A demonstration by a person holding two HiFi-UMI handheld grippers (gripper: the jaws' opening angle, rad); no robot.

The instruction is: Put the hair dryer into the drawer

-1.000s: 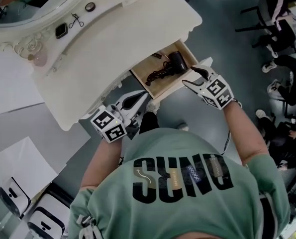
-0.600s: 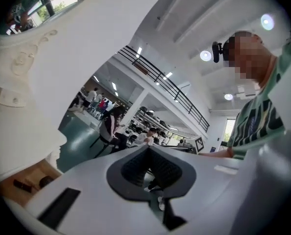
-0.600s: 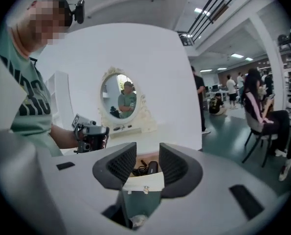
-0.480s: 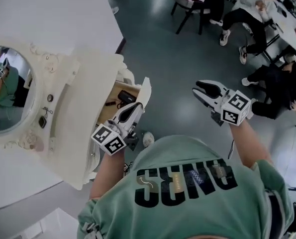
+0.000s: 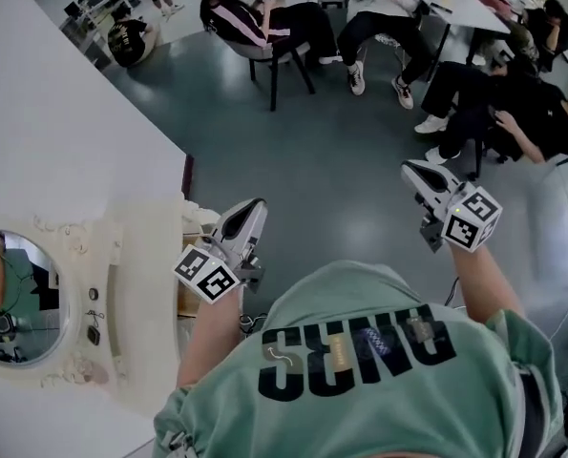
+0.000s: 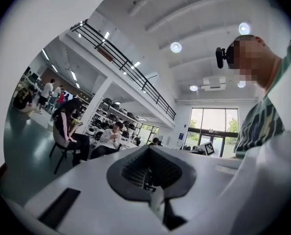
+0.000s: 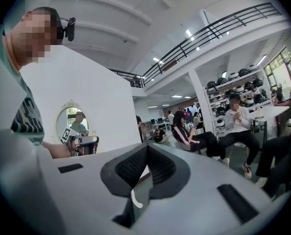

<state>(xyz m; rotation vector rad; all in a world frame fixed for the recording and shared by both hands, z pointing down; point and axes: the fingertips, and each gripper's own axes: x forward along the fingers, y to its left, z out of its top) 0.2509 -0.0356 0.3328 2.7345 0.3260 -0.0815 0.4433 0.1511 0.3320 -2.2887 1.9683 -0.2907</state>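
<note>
With the hair dryer out of sight, the left hand-held gripper [image 5: 253, 208] closed and empty, the right hand-held gripper [image 5: 412, 170] having just closed on nothing, both pointing away from the dressing table [image 5: 140, 284], placing seems over; next, turn back and check the drawer.

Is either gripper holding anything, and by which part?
Nothing. The white left gripper is shut empty; the white right gripper has just closed its jaws on nothing.
</note>
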